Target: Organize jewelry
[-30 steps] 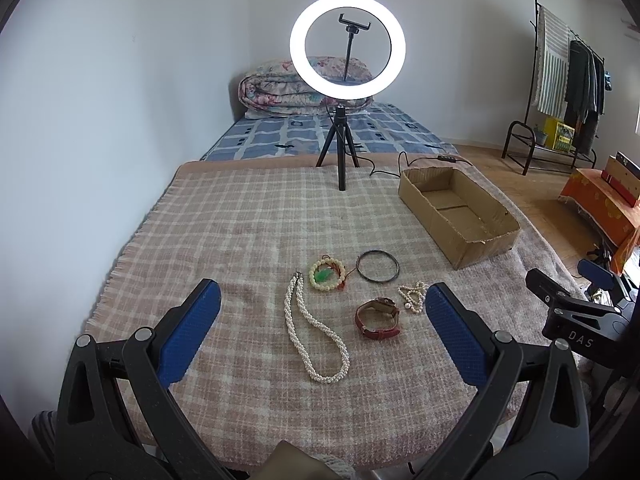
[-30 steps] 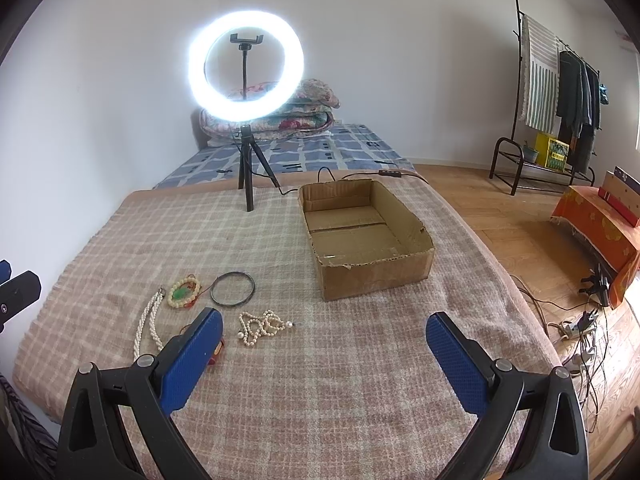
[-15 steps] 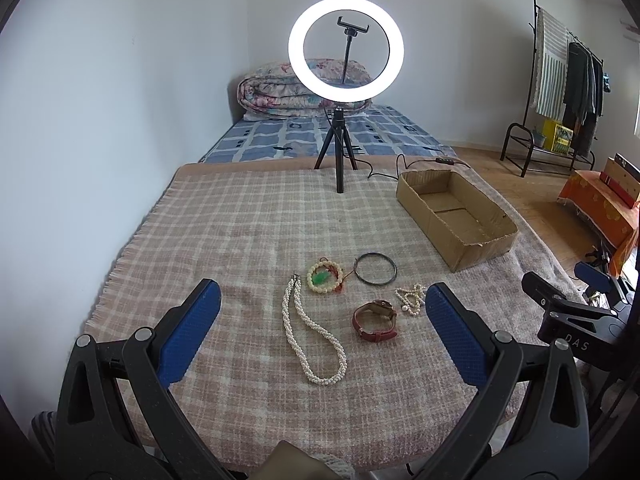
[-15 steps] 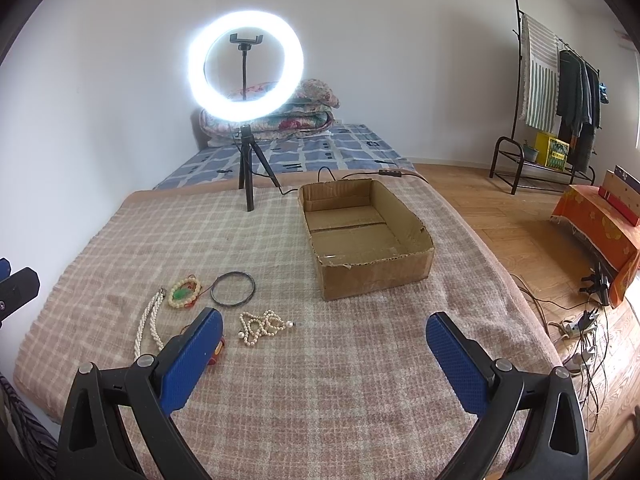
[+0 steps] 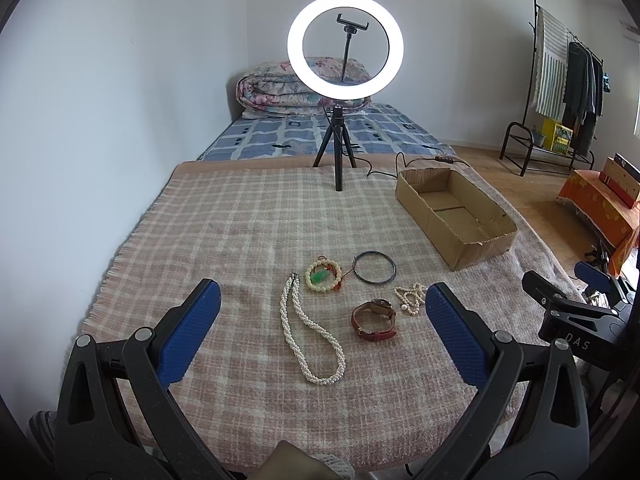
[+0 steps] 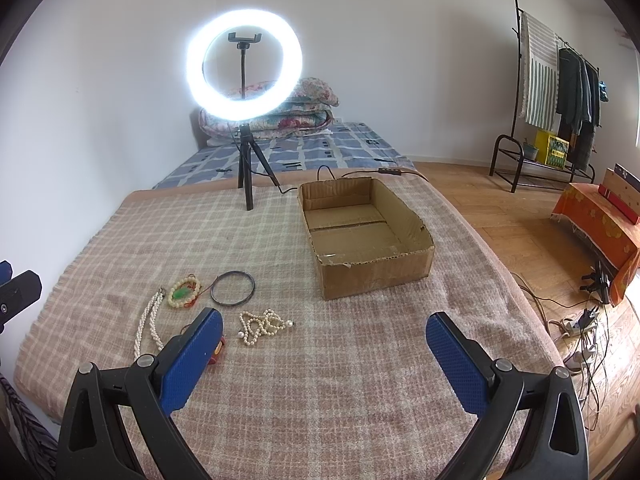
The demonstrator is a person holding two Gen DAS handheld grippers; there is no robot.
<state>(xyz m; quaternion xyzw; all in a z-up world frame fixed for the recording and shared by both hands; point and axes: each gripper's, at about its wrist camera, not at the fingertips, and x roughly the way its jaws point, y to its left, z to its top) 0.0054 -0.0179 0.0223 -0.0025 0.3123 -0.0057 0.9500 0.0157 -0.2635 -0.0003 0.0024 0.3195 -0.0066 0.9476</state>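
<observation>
Both grippers held above the near edge of the desk, covered by a checked blanket (image 5: 240,232), jaws of the left gripper (image 5: 322,334) spread wide and empty, jaws of the right gripper (image 6: 324,350) spread wide and empty too. Nothing picked yet, so probably the very first pick. Jewelry lying together in the near middle of the blanket: long pearl necklace (image 5: 308,332) nearest and to the left, brown watch (image 5: 374,320) just right of it, small pearl strand (image 6: 262,326) bunched beside the watch, bead bracelet with green stone (image 5: 323,276) and thin dark bangle (image 5: 375,267) a little farther. Empty cardboard box (image 6: 372,276) standing farther and to the right, well apart from the pieces, likely the place to put them. Best to take one piece at a time. For the small pearl strand, nearest to the right gripper: lower straight down over the thickest part of the bunch, close slowly, lift a little and check for hanging loops before moving. Care needed not to pinch the blanket together with the beads, and not to drag the neighbouring watch. Release low inside the box, not from high.
</observation>
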